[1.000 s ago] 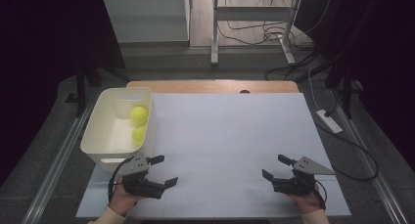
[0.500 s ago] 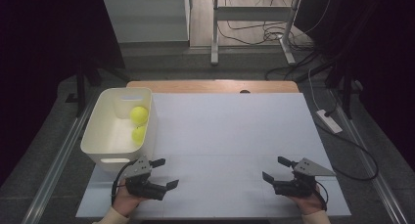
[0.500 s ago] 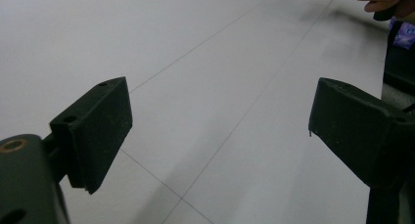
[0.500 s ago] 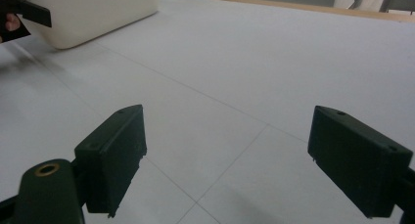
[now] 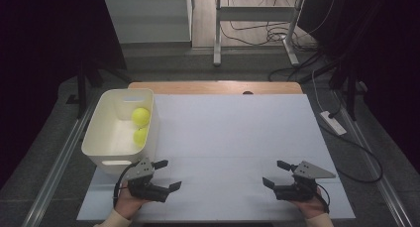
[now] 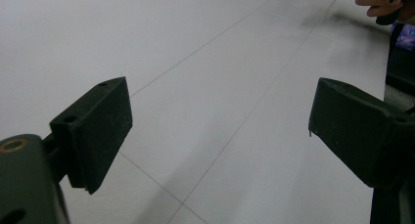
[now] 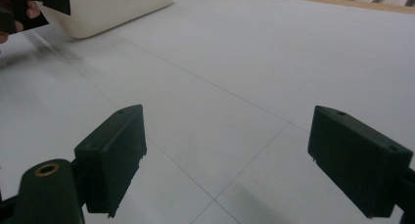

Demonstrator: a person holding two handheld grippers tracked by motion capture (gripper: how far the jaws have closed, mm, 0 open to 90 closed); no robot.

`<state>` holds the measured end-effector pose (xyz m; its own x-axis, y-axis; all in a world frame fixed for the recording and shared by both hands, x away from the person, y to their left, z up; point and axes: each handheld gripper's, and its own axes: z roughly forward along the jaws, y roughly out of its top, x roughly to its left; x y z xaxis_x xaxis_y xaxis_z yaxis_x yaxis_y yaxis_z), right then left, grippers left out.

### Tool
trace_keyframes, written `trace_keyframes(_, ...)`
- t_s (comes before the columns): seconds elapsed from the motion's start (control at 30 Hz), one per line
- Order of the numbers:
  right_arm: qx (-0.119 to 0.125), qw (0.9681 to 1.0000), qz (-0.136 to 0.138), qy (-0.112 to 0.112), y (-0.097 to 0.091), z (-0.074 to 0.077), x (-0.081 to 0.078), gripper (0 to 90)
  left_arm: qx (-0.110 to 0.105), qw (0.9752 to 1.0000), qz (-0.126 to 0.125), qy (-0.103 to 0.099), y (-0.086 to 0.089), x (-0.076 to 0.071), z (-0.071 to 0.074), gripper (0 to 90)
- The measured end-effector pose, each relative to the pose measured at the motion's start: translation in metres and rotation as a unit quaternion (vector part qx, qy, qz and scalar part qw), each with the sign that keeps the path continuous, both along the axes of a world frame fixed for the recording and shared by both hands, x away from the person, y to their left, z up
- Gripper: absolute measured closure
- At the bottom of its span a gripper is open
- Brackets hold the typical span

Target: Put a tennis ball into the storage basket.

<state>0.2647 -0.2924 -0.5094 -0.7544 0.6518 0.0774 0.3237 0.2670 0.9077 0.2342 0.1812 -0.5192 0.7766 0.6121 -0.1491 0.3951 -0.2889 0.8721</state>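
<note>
resting low near the front edge of the table (image 5: pixel 233 133), both claws gape w/ nothing between the jaws: left claw (image 5: pixel 165 175) released, right claw (image 5: pixel 277 173) released too, bare white top under each. nearest things are the two yellow balls (image 5: pixel 140 117) (image 5: pixel 140 136), lying in the cream tub (image 5: pixel 101 138) just beyond & slightly left of the left claw; tub wall sits close to that claw's far jaw. main risk as i see it: a reach up & over from this spot could clip the tub's near rim w/ the jaw or trailing cable & shove or tip the tub. balls are round & touching or nearly so, so an off-centre pinch may squirt one away or knock its neighbour. right claw is well apart from the tub, little risk there unless it crosses toward the left hand (image 5: pixel 130 203).
</note>
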Motion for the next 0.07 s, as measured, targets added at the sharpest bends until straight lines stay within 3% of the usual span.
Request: trace_keyframes(0.07, 0.0, 1.0, 0.004, 0.002, 0.0003, -0.0008, 0.0011, 14.3, 0.0, 1.0, 0.001, 0.0, 0.0001, 0.0, 0.0, 9.5)
